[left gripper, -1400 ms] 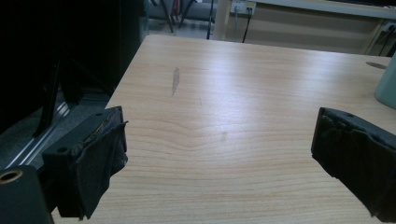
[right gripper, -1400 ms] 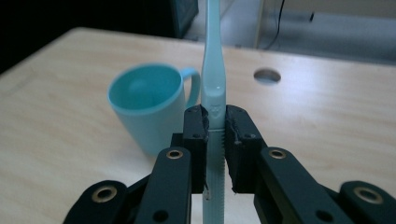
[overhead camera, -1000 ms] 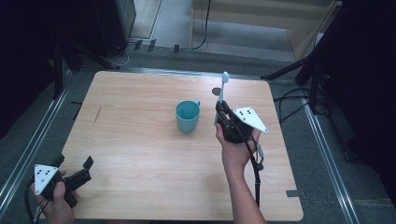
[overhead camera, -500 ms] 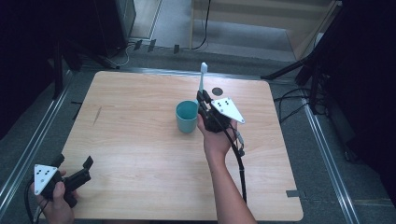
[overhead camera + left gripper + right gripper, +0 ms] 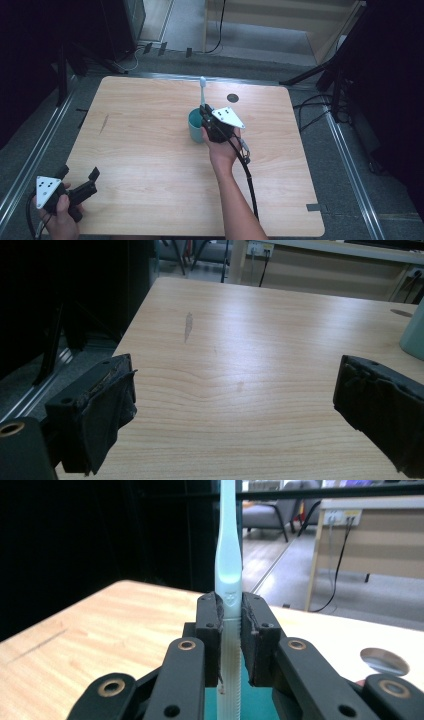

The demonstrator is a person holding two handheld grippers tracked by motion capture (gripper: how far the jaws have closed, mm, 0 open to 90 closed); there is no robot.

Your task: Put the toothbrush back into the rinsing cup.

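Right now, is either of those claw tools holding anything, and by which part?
The right gripper clamps a pale toothbrush around mid-handle, above the teal cup. The left gripper is open, holding nothing.

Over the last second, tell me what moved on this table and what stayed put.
The right gripper, shut on the toothbrush, moved left across the table from the right of the cup until it is over the cup's right rim, brush head pointing away from the person throughout. Nothing was let go. The cup kept its place, and the left gripper stayed open at the near left corner.
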